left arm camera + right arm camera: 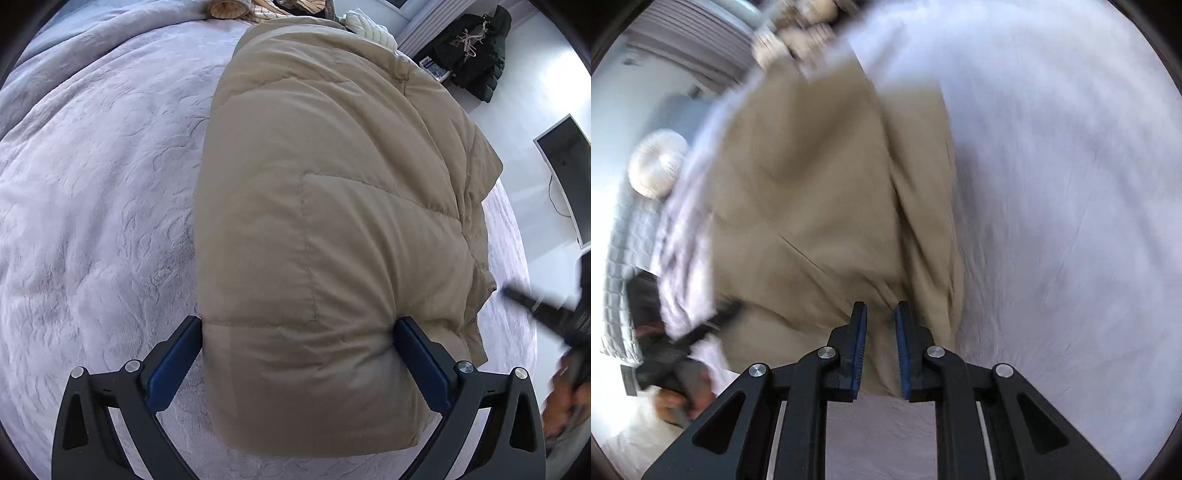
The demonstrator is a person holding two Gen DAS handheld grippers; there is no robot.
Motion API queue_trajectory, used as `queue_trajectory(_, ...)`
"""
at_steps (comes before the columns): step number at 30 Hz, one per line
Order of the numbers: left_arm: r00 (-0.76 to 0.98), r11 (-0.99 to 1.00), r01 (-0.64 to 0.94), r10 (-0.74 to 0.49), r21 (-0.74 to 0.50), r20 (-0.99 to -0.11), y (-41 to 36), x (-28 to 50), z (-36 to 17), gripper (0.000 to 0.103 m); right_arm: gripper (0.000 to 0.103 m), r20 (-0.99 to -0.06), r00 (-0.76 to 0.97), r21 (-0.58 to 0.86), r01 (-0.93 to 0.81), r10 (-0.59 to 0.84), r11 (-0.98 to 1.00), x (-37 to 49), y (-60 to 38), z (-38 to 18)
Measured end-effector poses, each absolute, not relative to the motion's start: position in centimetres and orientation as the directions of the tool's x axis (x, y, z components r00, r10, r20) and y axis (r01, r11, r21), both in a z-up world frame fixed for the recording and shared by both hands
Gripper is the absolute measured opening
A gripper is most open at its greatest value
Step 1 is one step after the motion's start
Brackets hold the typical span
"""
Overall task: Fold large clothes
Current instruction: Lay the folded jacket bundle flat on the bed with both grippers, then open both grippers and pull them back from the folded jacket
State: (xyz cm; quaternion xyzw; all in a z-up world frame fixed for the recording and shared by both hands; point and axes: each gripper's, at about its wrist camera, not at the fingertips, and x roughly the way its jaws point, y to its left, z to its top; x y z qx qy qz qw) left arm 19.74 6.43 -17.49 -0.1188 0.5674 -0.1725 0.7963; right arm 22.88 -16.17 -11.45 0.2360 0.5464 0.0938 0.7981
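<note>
One puffy quilted tan coat [325, 206], folded.

lavender bedspread [92, 221], monitor [565, 177], dark clothes [476, 55]

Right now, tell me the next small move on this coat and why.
Probably close the left gripper on the coat. Its jaws stand wide, one at each side of the folded near end, gripping nothing, while the right gripper is nearly shut with coat fabric between its pads, so that side looks held.

Beige quilted coat [325, 206] on pale lilac, swirl-embossed bedspread [92, 206]
</note>
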Motion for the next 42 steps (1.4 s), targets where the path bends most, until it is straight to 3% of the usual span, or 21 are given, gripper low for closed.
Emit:
queue_trajectory(4,0.295,0.92,0.136,-0.393,-0.368,-0.871,6.0,19.7,-17.4,0.103,0.016,-0.808,0.467,0.434,0.059,0.359,0.899,26.7,-15.5,-8.2)
queue_trajectory(8,0.275,0.923,0.134,-0.385,-0.361,-0.881,5.6,20.1,-17.4,0.103,0.015,-0.902,0.342,0.317,0.11,0.263,0.942,30.6,-13.5,-13.1)
queue_trajectory(13,0.259,0.931,0.127,-0.363,-0.341,-0.895,4.8,20.6,-17.4,0.103,0.015,-0.907,0.309,0.351,0.174,0.287,0.92,31.6,-14.1,-16.9)
queue_trajectory(29,0.248,0.955,0.108,-0.293,-0.275,-0.923,4.6,20.8,-14.9,0.103,0.02,-0.921,0.26,0.346,0.201,0.29,0.916,24.4,-14.5,-9.8)
queue_trajectory(30,0.252,0.959,0.113,-0.28,-0.26,-0.926,4.8,20.4,-14.3,0.103,0.021,-0.922,0.256,0.345,0.2,0.291,0.917,24.2,-14.1,-9.6)
queue_trajectory(33,0.267,0.963,0.127,-0.262,-0.236,-0.927,4.8,19.5,-12.7,0.103,0.042,-0.924,0.243,0.346,0.201,0.296,0.916,22.3,-13.4,-9.2)
queue_trajectory(42,0.264,0.973,0.132,-0.219,-0.19,-0.939,5.9,15.4,-9.6,0.103,0.043,-0.929,0.221,0.345,0.22,0.297,0.913,18.9,-12.6,-8.6)
